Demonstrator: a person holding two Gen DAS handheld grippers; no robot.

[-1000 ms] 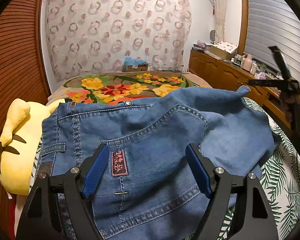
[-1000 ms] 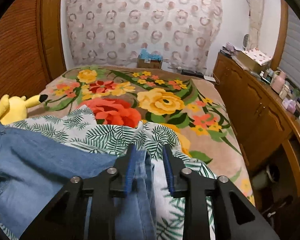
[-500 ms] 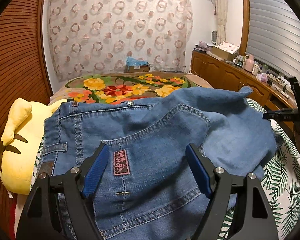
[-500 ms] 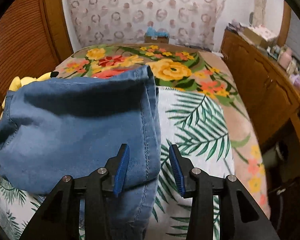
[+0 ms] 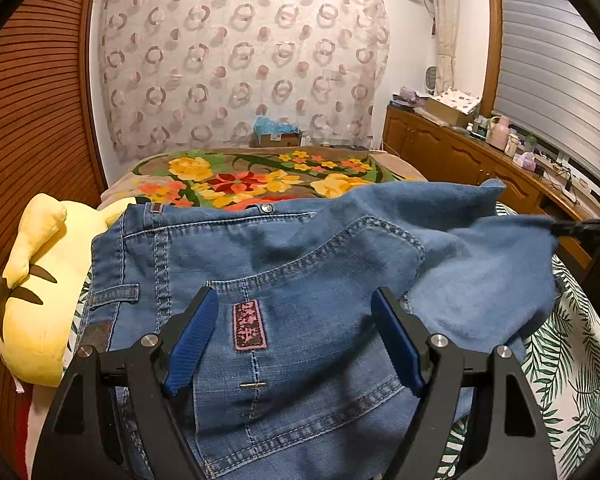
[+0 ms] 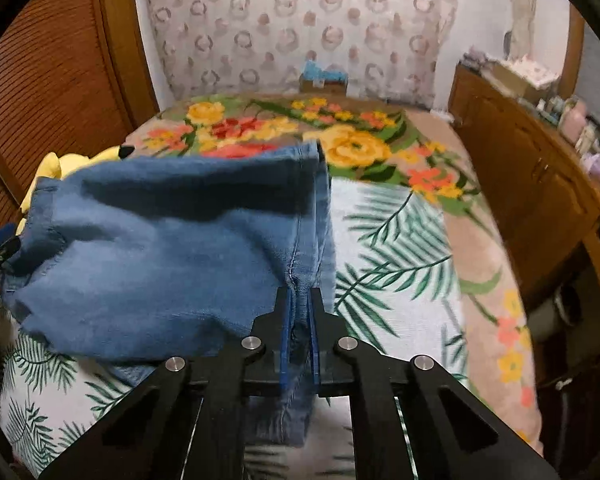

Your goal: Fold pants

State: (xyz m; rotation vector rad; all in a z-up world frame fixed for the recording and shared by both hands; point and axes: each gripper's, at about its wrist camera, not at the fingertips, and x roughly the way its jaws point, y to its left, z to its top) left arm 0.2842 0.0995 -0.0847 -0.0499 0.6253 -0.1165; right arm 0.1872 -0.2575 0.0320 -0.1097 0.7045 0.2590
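The bed [image 5: 576, 344], in a leaf-print sheet with a flowered blanket beyond, fills both views. On it lie the jeans [image 5: 308, 320], soft stitched denim, across the lower centre, waistband upper left. A fold looks under way: the right gripper [image 6: 299, 312] is clamped on the leg's side seam; next it likely carries that edge across. The left gripper [image 5: 292, 332] hovers, fingers apart, over the pocket.

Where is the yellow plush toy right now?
In the left wrist view the plush lies at the bed's left edge, beside the jeans' waistband, against the wooden wall.
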